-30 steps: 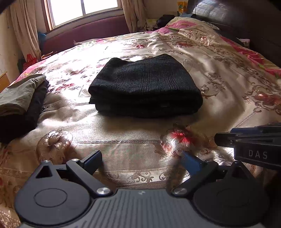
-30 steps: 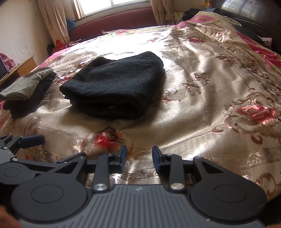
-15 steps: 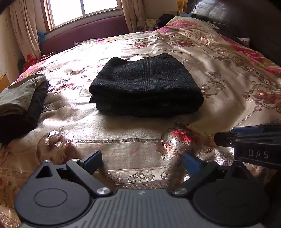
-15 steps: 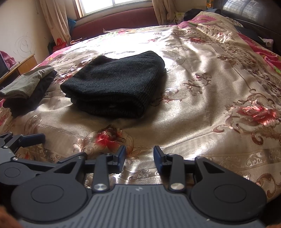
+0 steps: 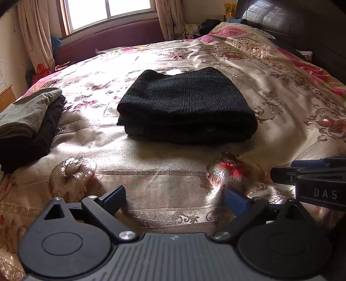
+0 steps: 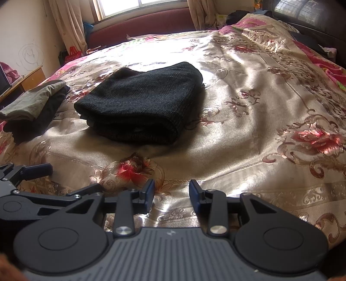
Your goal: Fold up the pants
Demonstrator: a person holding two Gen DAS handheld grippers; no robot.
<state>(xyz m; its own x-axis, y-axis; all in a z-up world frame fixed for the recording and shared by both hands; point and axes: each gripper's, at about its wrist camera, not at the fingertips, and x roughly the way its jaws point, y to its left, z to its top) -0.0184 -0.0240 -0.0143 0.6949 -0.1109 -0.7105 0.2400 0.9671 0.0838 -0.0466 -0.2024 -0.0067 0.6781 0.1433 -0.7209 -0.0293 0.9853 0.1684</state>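
Black pants (image 5: pixel 188 106) are seen folded into a compact stack, lying flat on the bed (image 5: pixel 281 90), at 12 o'clock from the left claw (image 5: pixel 174 200) and at roughly 11 o'clock from the right claw (image 6: pixel 172 191). Folded edge faces the cameras; layers are visible along the near side. Left claw is spread wide, nothing between its fingers, held low over the floral bedspread (image 6: pixel 259 103) and well apart from the pants. Right claw is also parted, gap narrower than the left's, nothing pinched, likewise clear of the pants. Each claw is caught in the other's view: right one at 3 o'clock in the left wrist view, left one at 9 o'clock in the right wrist view, so the two are side by side near the bed's front edge. A second pile of clothes (image 5: pixel 28 121), grey-green over black, is stacked at 10 o'clock on the bed, apart from the pants. Window (image 5: pixel 108 13) and curtains (image 6: pixel 67 26) are seen at the far side.
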